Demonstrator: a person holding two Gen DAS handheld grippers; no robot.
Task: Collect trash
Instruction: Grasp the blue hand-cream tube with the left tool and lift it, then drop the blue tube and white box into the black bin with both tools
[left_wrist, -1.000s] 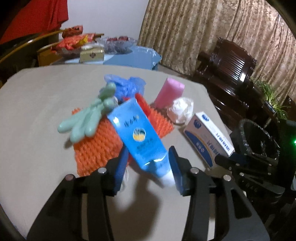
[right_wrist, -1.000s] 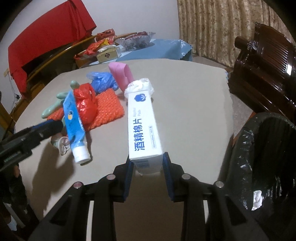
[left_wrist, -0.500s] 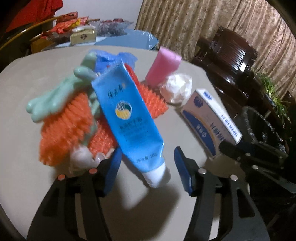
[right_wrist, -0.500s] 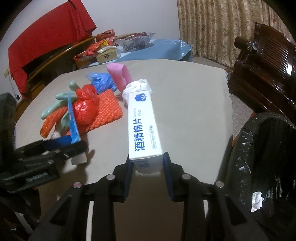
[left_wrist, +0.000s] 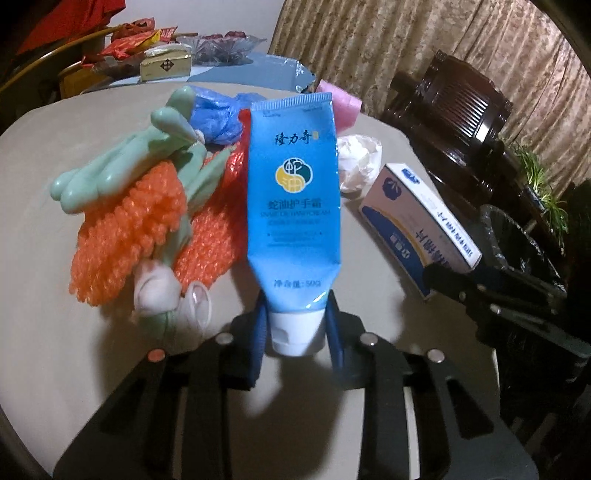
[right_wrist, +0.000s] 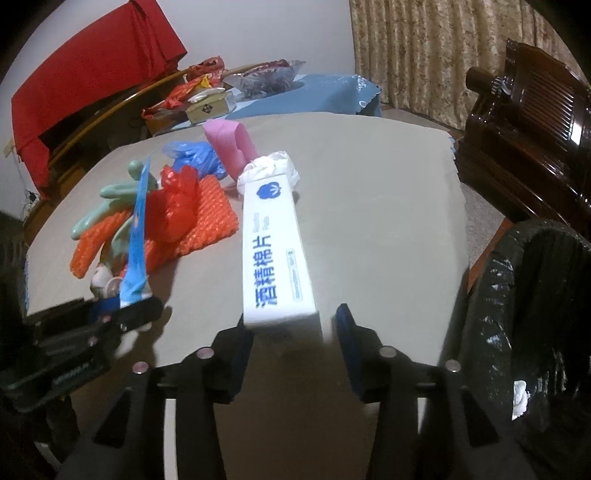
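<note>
Now our left gripper (left_wrist: 295, 325) clamps the blue tube (left_wrist: 293, 206) reading "50g" near its white cap; our right gripper (right_wrist: 293, 332) gapes around the "酒精棉片" box (right_wrist: 275, 254).

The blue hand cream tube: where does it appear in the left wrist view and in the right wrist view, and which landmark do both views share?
Left wrist view: the blue hand cream tube stands in the centre, cap down between the fingers of the left gripper.
Right wrist view: the same tube is at the left, seen edge-on, above the orange foam net.
Shared landmark: the white box with blue print.
</note>
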